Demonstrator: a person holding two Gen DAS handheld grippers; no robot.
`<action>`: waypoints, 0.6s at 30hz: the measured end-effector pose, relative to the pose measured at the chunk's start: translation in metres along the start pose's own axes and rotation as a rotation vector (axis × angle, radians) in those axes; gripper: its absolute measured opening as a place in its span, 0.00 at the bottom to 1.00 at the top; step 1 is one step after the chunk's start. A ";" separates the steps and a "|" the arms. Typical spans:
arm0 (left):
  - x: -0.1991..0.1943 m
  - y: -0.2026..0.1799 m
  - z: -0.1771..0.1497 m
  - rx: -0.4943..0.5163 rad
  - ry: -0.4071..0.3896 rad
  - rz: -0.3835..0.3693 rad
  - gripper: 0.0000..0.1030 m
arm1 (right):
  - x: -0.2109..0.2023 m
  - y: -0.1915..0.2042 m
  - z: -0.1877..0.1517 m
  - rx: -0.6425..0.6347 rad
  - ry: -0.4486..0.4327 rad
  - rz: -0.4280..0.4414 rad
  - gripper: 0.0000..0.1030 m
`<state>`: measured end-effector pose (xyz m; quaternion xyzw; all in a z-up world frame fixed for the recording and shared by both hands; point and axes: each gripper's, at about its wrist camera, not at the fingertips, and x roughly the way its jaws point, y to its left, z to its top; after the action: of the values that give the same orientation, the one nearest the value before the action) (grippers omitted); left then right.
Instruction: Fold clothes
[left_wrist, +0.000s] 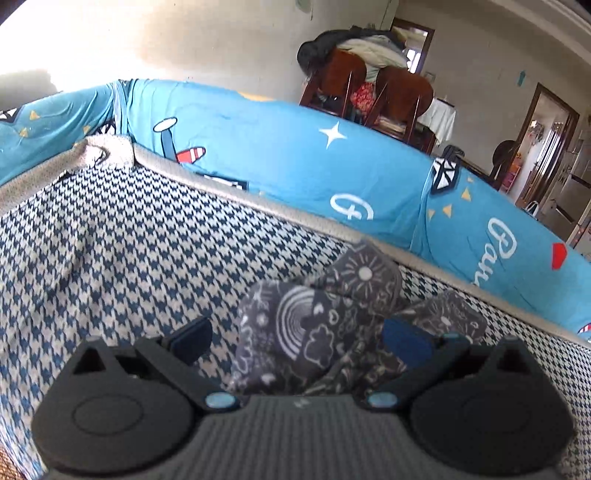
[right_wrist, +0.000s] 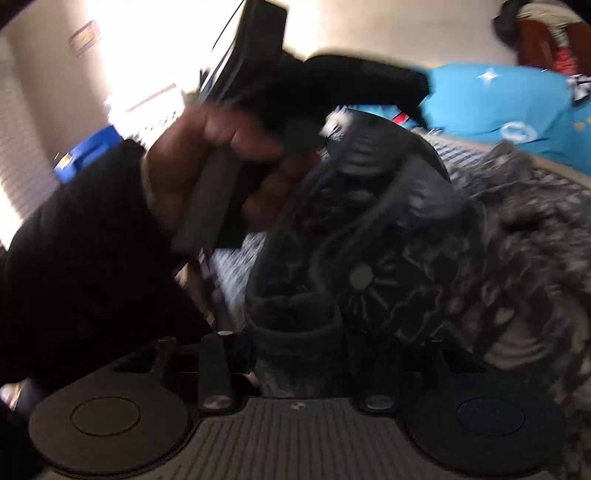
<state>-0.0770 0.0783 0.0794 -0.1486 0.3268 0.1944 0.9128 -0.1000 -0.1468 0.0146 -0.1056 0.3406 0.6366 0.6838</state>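
A dark grey garment with white doodle prints lies bunched on the houndstooth bed cover. My left gripper stands open, its blue-padded fingers wide apart on either side of the bunch. The right wrist view is motion-blurred. There the garment arches up from my right gripper, which looks shut on a thick folded edge of it. A hand in a black sleeve holds the left gripper just above the cloth.
A blue cartoon-print sheet borders the far side of the cover. Behind it stand wooden chairs piled with clothes, and a doorway opens at the right. A blue object sits by the bright window.
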 end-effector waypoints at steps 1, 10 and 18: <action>-0.002 0.002 0.001 0.002 -0.005 -0.003 1.00 | 0.003 0.003 -0.002 -0.012 0.017 0.005 0.46; -0.011 0.016 -0.009 0.081 0.016 -0.040 1.00 | -0.001 0.017 -0.008 -0.057 0.080 0.016 0.51; -0.012 0.015 -0.050 0.133 0.099 0.049 1.00 | -0.050 0.015 0.001 -0.022 -0.041 -0.039 0.52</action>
<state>-0.1192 0.0682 0.0482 -0.0893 0.3873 0.1869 0.8984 -0.1119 -0.1833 0.0500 -0.1066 0.3175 0.6290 0.7015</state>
